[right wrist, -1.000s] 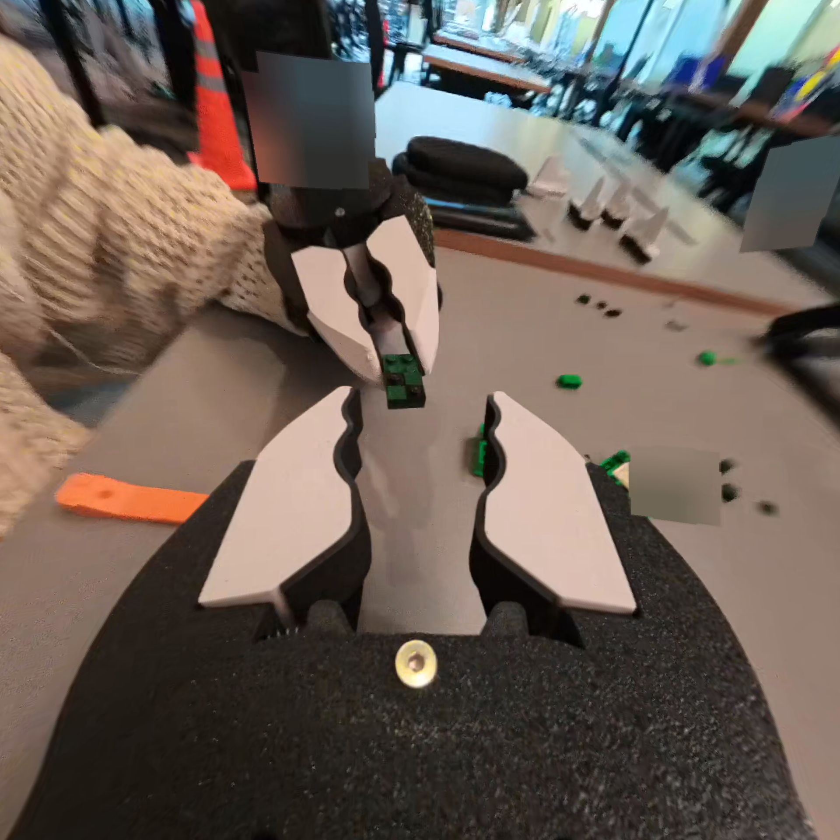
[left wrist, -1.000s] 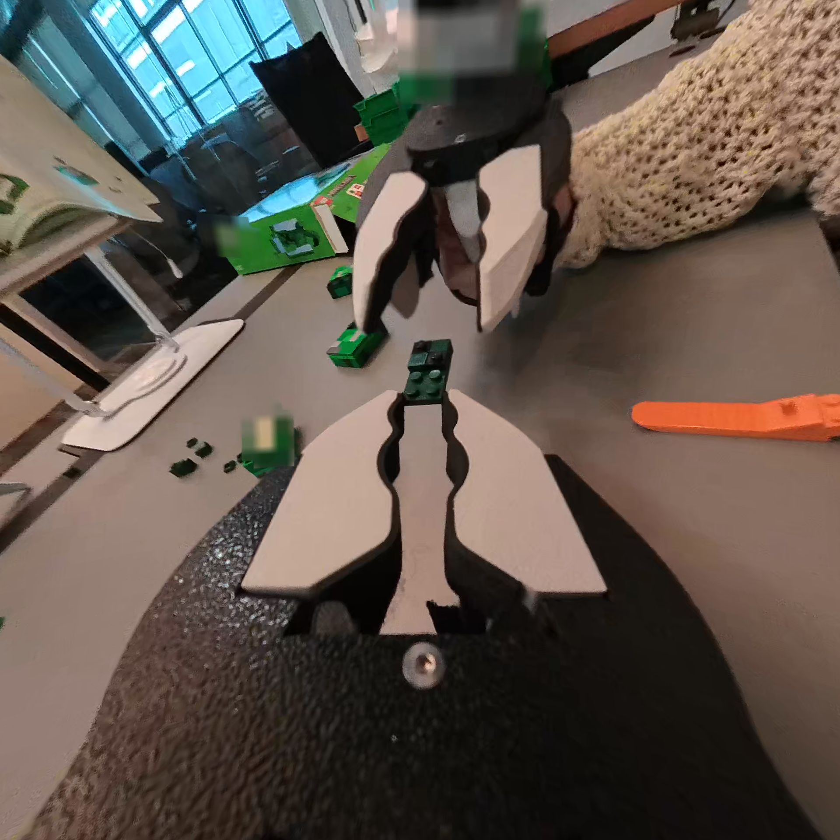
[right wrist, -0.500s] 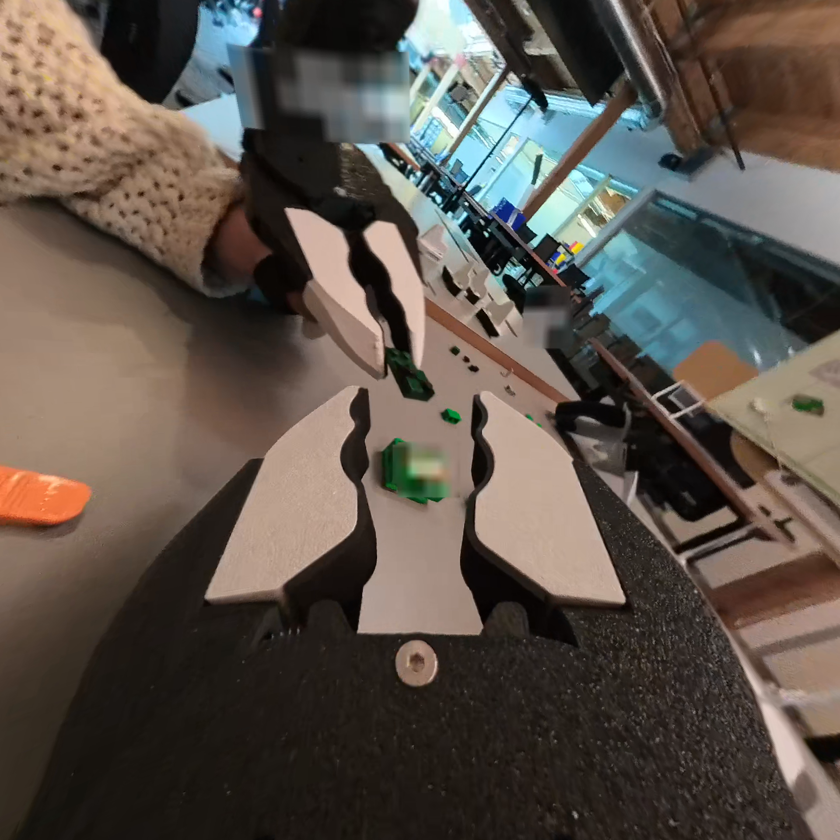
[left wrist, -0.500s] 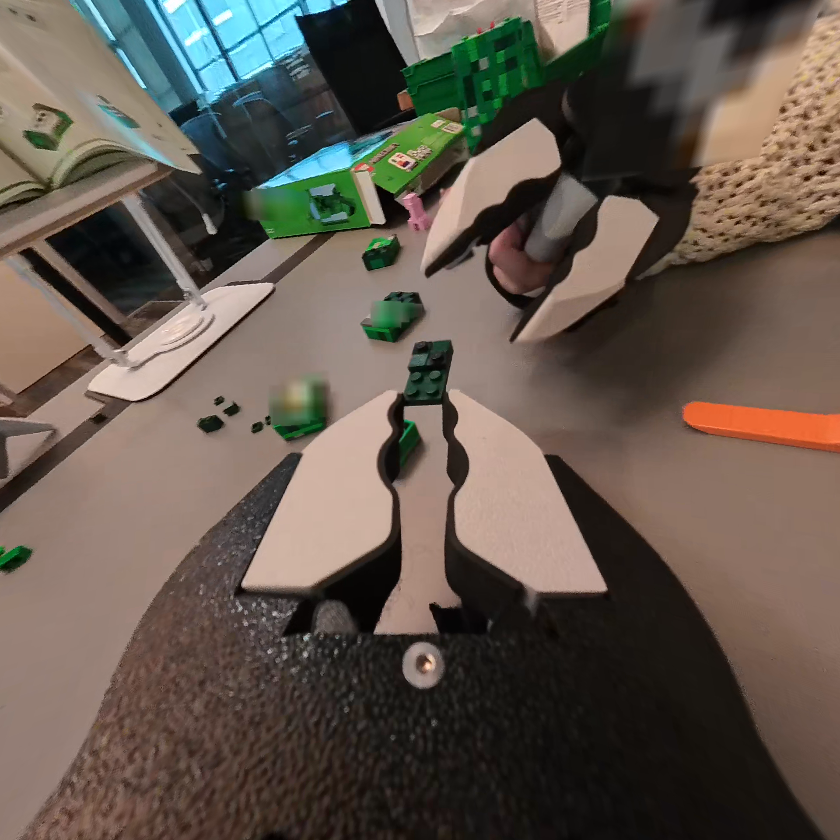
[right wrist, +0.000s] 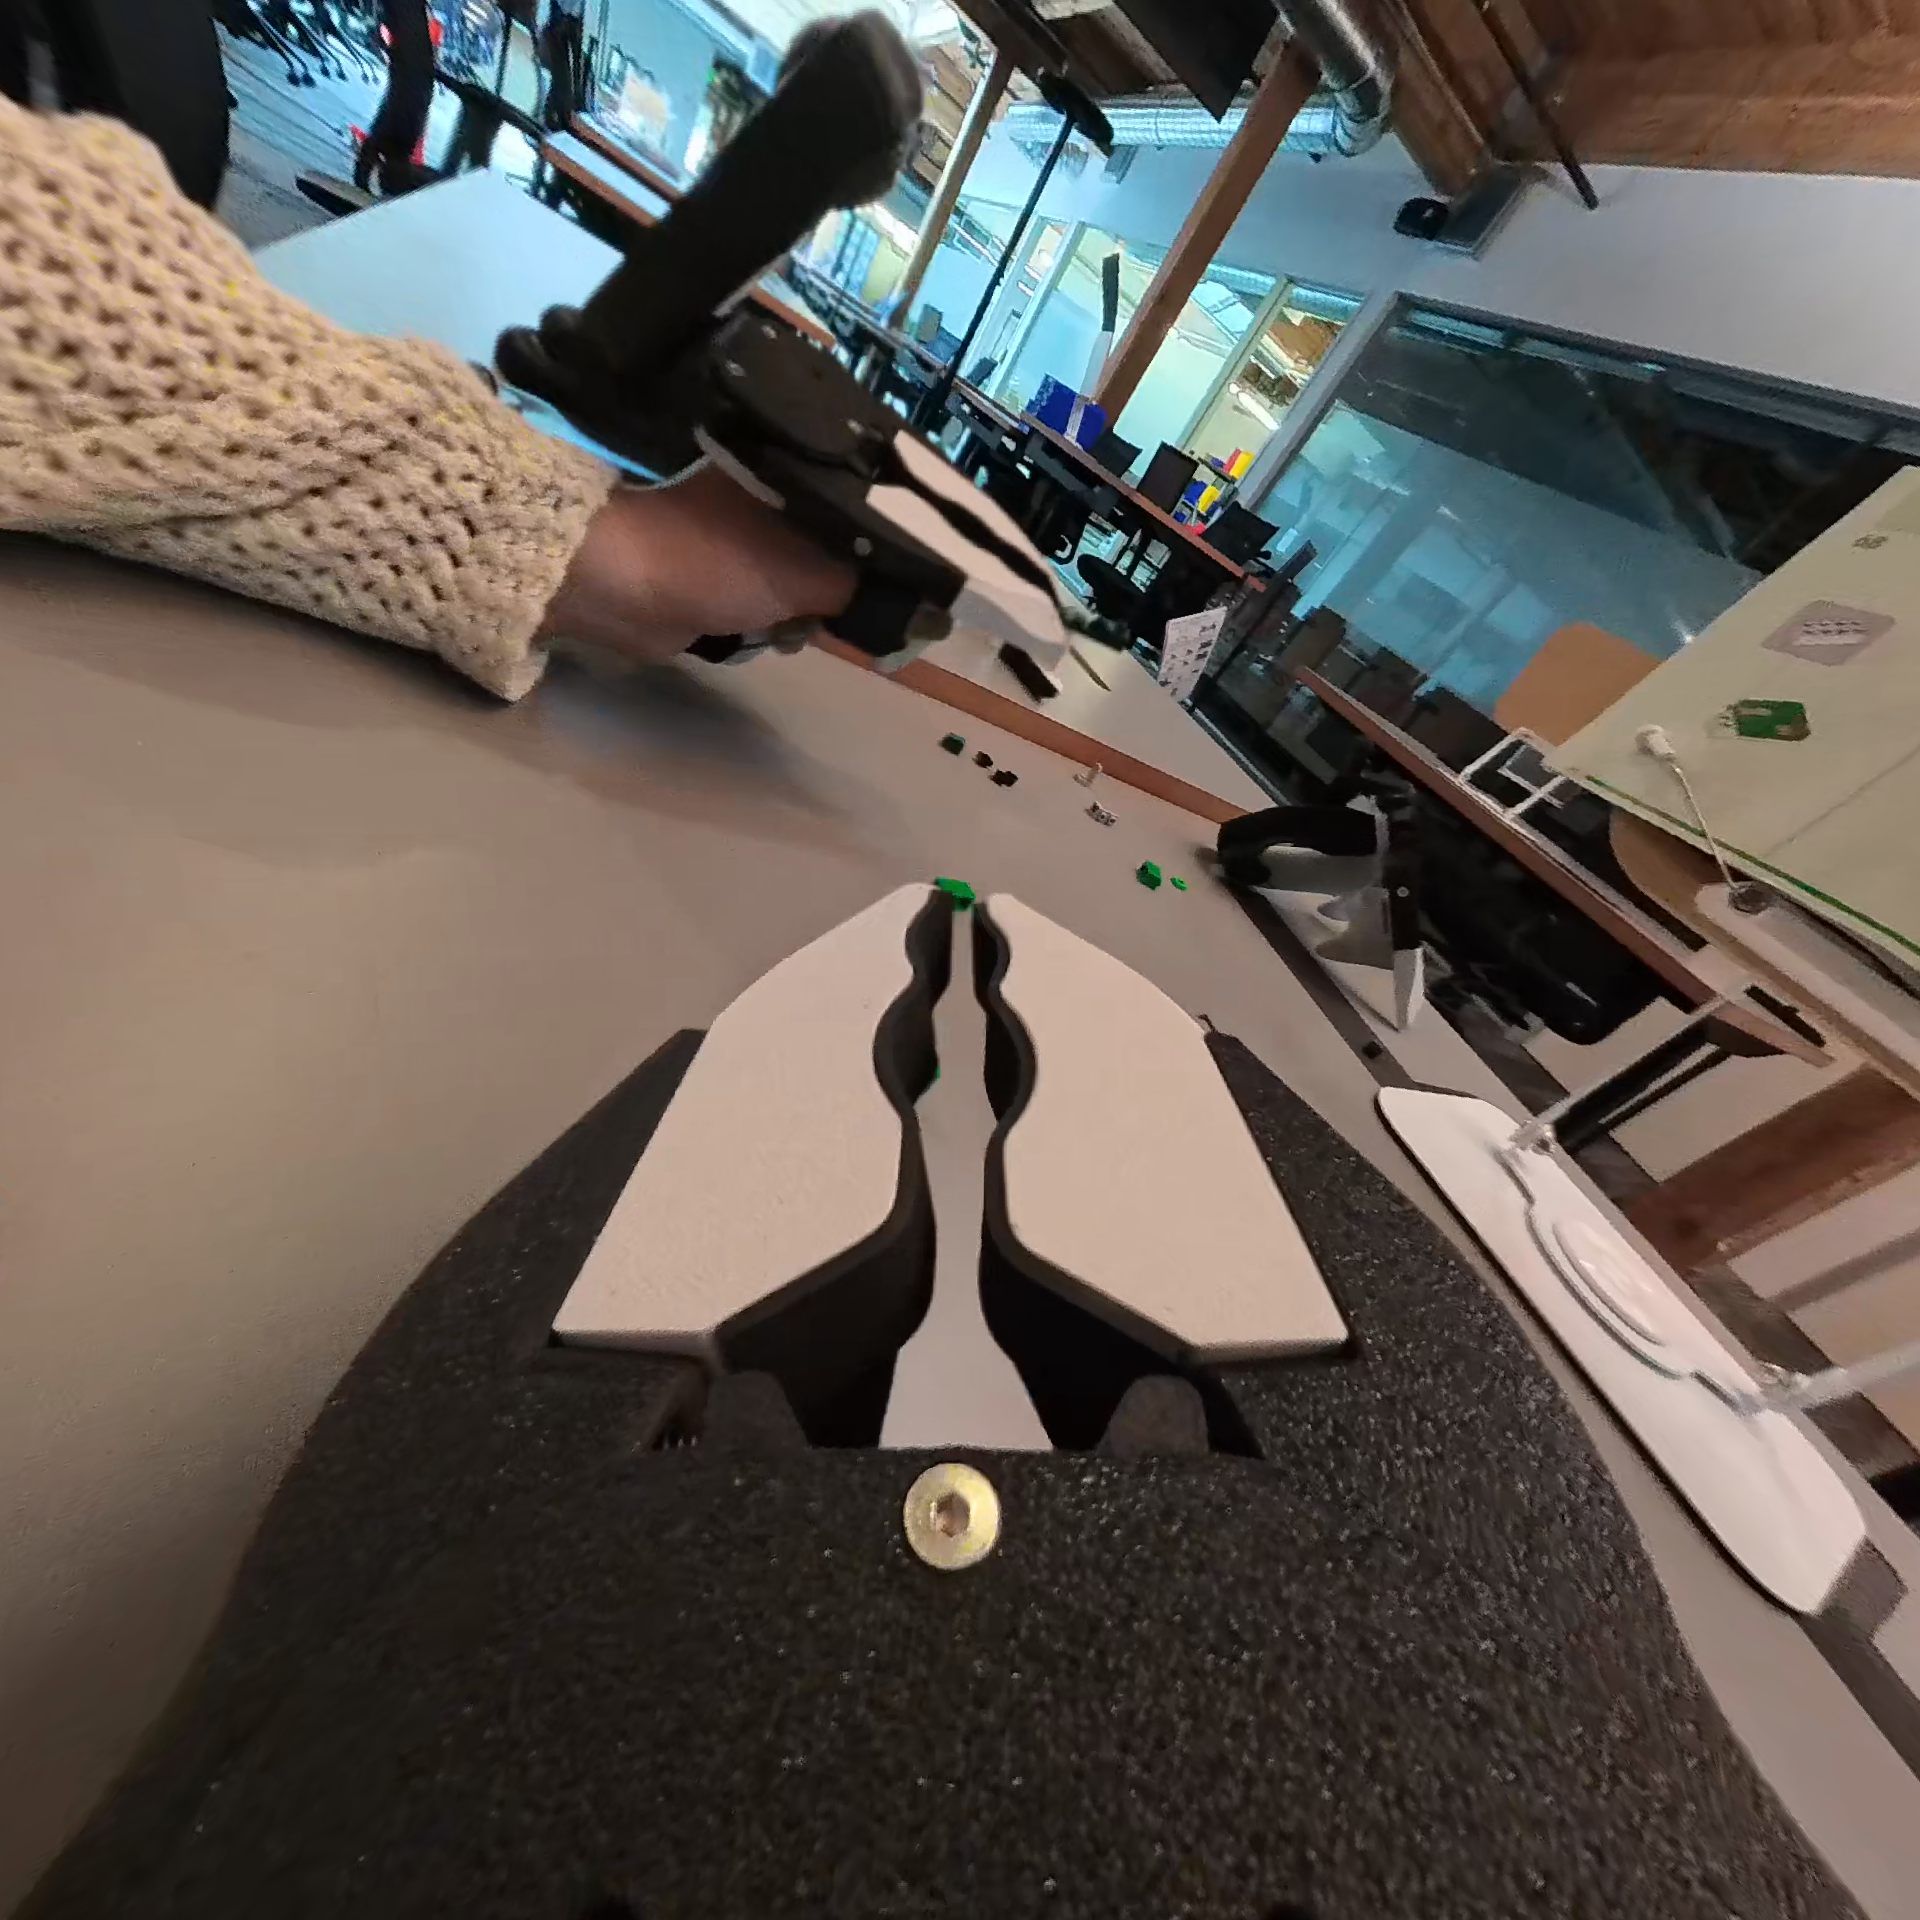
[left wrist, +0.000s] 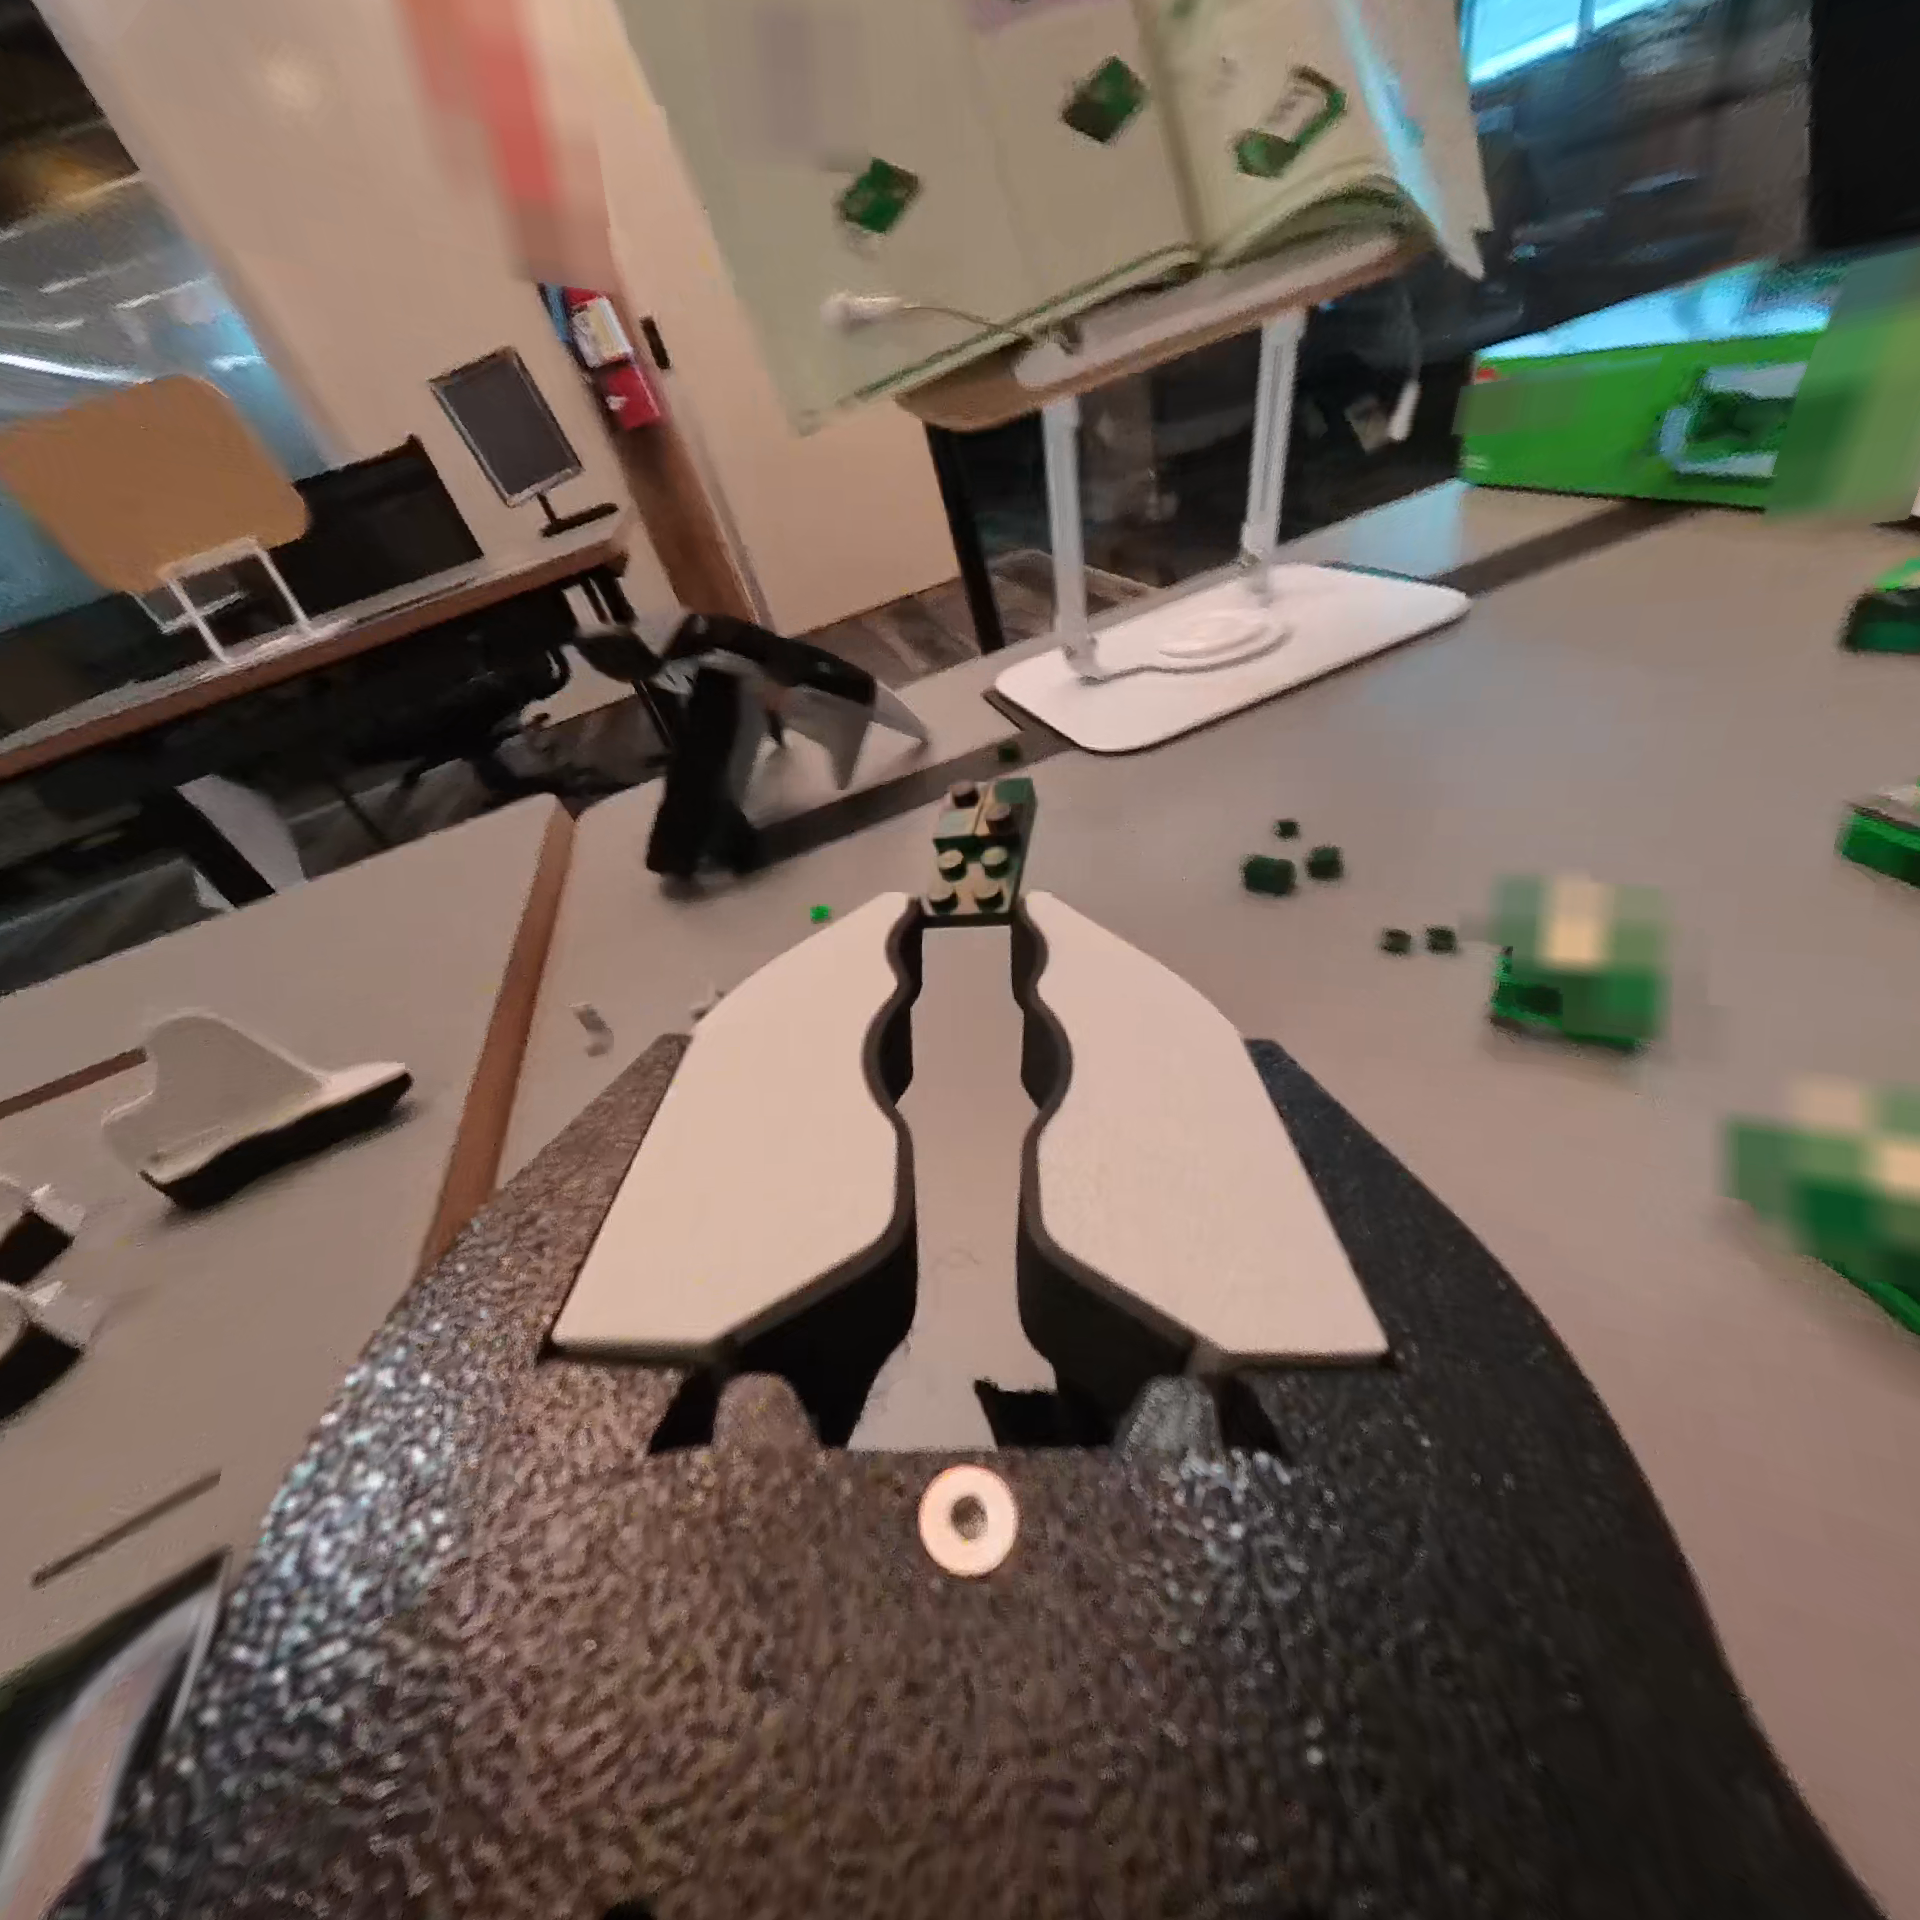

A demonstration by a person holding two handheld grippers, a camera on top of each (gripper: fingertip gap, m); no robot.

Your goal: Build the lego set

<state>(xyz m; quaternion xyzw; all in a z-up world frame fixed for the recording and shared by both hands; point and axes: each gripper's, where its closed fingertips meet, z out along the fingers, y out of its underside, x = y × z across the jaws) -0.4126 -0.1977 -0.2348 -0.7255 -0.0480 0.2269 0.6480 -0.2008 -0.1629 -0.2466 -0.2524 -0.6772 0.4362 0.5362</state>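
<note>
My left gripper [left wrist: 971, 914] is shut on a small dark green lego assembly [left wrist: 979, 852], which sticks out past its tips above the grey table [left wrist: 1351, 1039]. In the right wrist view the left gripper [right wrist: 1023, 649] shows far off, held by a hand in a knit sleeve [right wrist: 260, 436]. My right gripper [right wrist: 961, 909] is low over the table, its fingers nearly together on a small bright green lego piece [right wrist: 954, 891] at the tips.
Blurred green lego chunks [left wrist: 1579, 971] and small dark pieces [left wrist: 1283, 868] lie to the right. An open instruction booklet [left wrist: 1143, 156] sits on a stand with a white base [left wrist: 1236, 655]. There is a green box [left wrist: 1662, 416] far right and loose gripper fingers [left wrist: 249, 1101] at left. My hands' fingertips stand some 20 cm from each other.
My right gripper has gone from open to closed on the small green piece. My left gripper has swung away with the dark green assembly, so the two grippers no longer face each other.
</note>
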